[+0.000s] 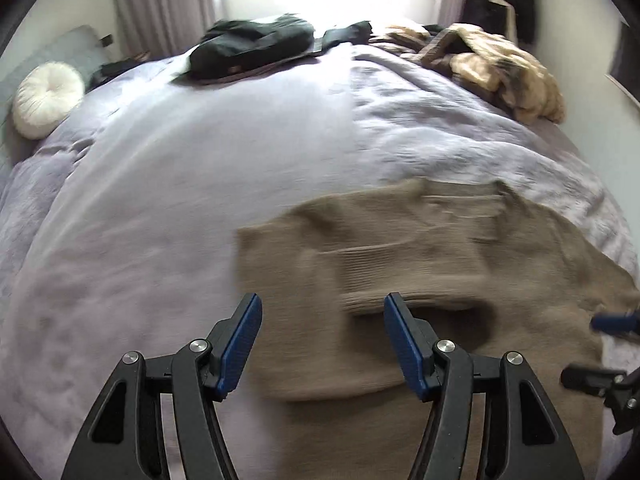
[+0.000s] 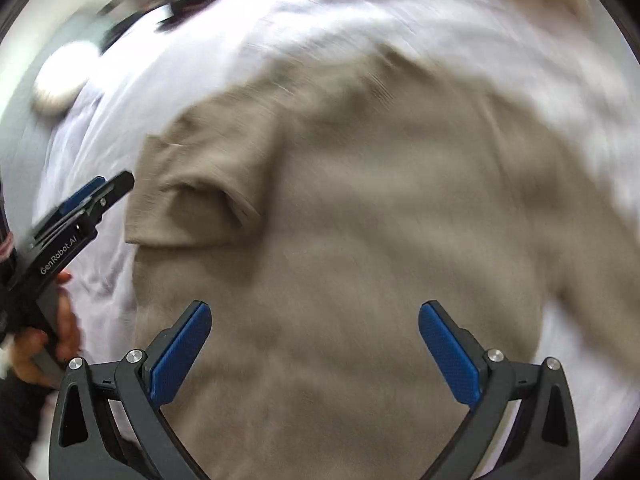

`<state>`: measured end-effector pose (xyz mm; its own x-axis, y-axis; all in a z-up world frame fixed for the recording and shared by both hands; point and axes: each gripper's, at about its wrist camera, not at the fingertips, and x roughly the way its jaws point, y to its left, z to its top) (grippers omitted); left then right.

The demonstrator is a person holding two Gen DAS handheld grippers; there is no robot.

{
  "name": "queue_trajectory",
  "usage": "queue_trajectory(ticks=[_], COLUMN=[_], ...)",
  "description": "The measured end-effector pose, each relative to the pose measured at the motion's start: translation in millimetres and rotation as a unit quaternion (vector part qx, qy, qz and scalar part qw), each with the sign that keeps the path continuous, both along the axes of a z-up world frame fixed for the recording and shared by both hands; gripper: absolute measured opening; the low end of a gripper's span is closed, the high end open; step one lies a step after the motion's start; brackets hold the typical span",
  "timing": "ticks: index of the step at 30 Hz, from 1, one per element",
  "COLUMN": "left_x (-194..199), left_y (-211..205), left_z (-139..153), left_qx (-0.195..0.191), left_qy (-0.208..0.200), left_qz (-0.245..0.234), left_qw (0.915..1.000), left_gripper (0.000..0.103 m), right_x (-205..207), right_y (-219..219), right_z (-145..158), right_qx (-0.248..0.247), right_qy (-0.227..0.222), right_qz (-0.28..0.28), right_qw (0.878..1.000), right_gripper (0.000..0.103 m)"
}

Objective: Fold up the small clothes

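A tan knitted sweater (image 1: 400, 248) lies spread on the lilac bed cover (image 1: 180, 184), with one sleeve (image 2: 192, 200) folded across its body. My left gripper (image 1: 322, 320) hovers open over the sweater's left part, and nothing sits between its blue pads. In the right wrist view the sweater (image 2: 360, 200) fills most of the picture. My right gripper (image 2: 314, 316) hangs above it, wide open and empty. The left gripper (image 2: 96, 192) shows at the left edge of that view, beside the folded sleeve, held by a person's hand (image 2: 66, 320). Both views are blurred.
A round white cushion (image 1: 46, 98) lies at the bed's far left. Dark clothes (image 1: 252, 46) are piled at the far side under the window. A fluffy tan heap (image 1: 500, 68) sits at the far right. The right gripper's tip (image 1: 612, 322) pokes in from the right.
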<state>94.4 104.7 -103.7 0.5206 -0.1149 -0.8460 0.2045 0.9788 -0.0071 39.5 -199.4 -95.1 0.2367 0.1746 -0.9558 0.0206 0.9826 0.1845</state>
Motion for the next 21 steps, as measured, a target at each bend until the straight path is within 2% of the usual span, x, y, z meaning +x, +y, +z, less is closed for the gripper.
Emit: queue_trajectory(ticks=[2,3,4,6,7,8,9,10,11,12,13,14,15,16,18,20,21], left_x=[15.3,23.8,29.9,37.7,39.1,37.4,34.4,27.8,21.8,15.6,8.1,1.9,-5.6,-12.0,-22.6,-27.6,-27.3], left_y=[24.3,35.6,43.9,55.2,57.0,59.3,60.4,61.9,62.1,62.4,62.9,63.9,64.0,62.8,57.2,45.7,38.9], left_z=[-10.8,-18.1,-25.3,-36.4,-39.8,-40.5,-40.1,-38.1,-36.5,-35.3,-34.1,-33.8,-33.5,-35.3,-47.0,-61.1,-67.7], left_qx=[0.007,0.007,0.004,0.008,0.012,0.013,0.012,0.011,0.013,0.019,0.027,0.032,0.035,0.036,0.046,0.070,0.077], left_qy=[0.026,0.042,0.053,0.068,0.071,0.069,0.066,0.059,0.055,0.051,0.047,0.045,0.044,0.049,0.072,0.087,0.092], left_qz=[0.034,0.053,0.069,0.096,0.106,0.114,0.118,0.119,0.115,0.109,0.102,0.095,0.087,0.078,0.056,0.037,0.032], left_qw=[0.9991,0.9977,0.9962,0.9930,0.9918,0.9910,0.9908,0.9911,0.9918,0.9925,0.9933,0.9940,0.9946,0.9951,0.9948,0.9931,0.9922], left_gripper=[0.065,0.065,0.065,0.065,0.065,0.065,0.065,0.065,0.065,0.065,0.065,0.065,0.065,0.065,0.065,0.065,0.065], right_x=[22.0,33.4,45.3,64.6,72.7,82.3,89.8,89.5,92.8,96.8,102.0,104.3,104.9,101.7,93.2,75.3,68.8], right_y=[44.6,66.8,82.9,118.2,132.8,141.0,148.4,143.7,139.3,130.2,108.7,88.7,64.9,26.4,-23.3,-73.2,-89.0], right_z=[4.5,2.2,0.0,-15.3,-25.0,-36.3,-49.0,-52.8,-52.5,-50.0,-39.8,-31.3,-24.0,-17.3,-18.5,-31.9,-41.1], right_qx=[-0.076,-0.122,-0.145,-0.203,-0.239,-0.266,-0.305,-0.326,-0.322,-0.298,-0.240,-0.193,-0.144,-0.071,0.004,0.084,0.114], right_qy=[-0.042,-0.061,-0.071,-0.088,-0.092,-0.093,-0.093,-0.096,-0.095,-0.088,-0.084,-0.086,-0.087,-0.090,-0.087,-0.075,-0.064], right_qz=[0.082,0.124,0.146,0.201,0.227,0.243,0.258,0.262,0.259,0.244,0.195,0.154,0.107,0.035,-0.062,-0.148,-0.174], right_qw=[0.993,0.983,0.976,0.954,0.939,0.928,0.912,0.903,0.906,0.918,0.947,0.965,0.980,0.993,0.994,0.983,0.976], right_gripper=[0.103,0.103,0.103,0.103,0.102,0.098,0.089,0.053,0.015,0.012,0.012,0.012,0.012,0.012,0.012,0.016,0.019])
